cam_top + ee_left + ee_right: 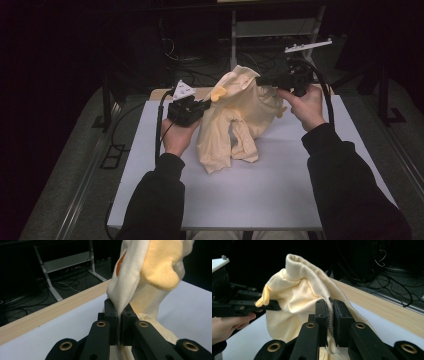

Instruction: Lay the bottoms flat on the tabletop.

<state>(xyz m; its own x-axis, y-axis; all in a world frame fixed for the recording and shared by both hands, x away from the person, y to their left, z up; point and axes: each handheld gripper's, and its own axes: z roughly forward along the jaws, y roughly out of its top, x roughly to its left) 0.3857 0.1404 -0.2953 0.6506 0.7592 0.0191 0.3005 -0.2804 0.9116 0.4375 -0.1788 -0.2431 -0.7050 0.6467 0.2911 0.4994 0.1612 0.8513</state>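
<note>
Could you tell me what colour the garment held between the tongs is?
Pale cream-yellow garment, with a deeper yellow-orange patch; clearest in the left gripper view.

- Overhead light falls on the white worktop (260,190); the surrounding room sinks into near-black.
- The high view is soft and grainy.
- Both gripper views are sharper up close, with backgrounds dim and slightly blurred.

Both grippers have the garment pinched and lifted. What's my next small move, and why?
Probably draw the two grippers apart sideways. The left gripper pinches a fold of the garment and the right gripper pinches its ribbed hem, both jaws shut on cloth. The fabric between them hangs bunched, its lower part resting on the table; spreading should open it out.
</note>
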